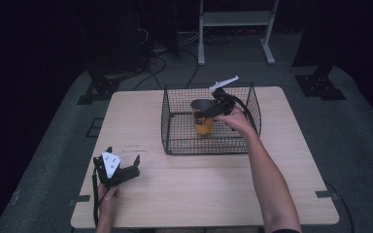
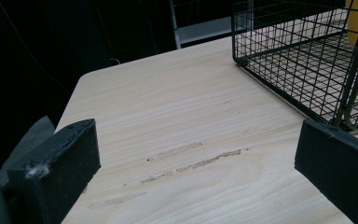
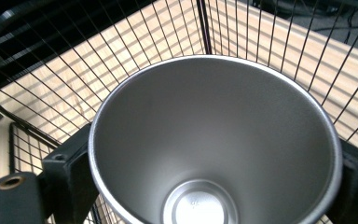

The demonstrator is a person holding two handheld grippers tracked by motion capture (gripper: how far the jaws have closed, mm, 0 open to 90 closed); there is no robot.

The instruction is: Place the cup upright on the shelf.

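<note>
I have the right gripper [image 1: 212, 110] clamped across the cup [image 1: 203, 118], one jaw on each side of the rim; in the right gripper view the cup [image 3: 214, 144] sits dead centre between the jaws, mouth up toward the camera, steel inside, empty. The cup's long axis runs straight down away from the tool, roughly vertical, so what matters is height: the base looks at or just above the basket [image 1: 175, 124] floor, and from the high view I can't tell if it touches. The cup sits inside the wire walls, toward the far-middle, with wall mesh close behind it and off to both sides of the jaws. My read is that I'm either setting it down or lifting it out; either way the move should stay along the cup axis, straight up or down, since any sideways drift risks putting the rim or a jaw into the mesh. The left gripper [image 1: 117, 171] is well apart, low over the table [image 1: 199, 194] near the front-left corner, jaws spread wide with nothing between them. From it the basket [image 2: 279, 60] lies ahead and to the right. The right hand [image 1: 238, 119] is the only one within reach of the cup.
</note>
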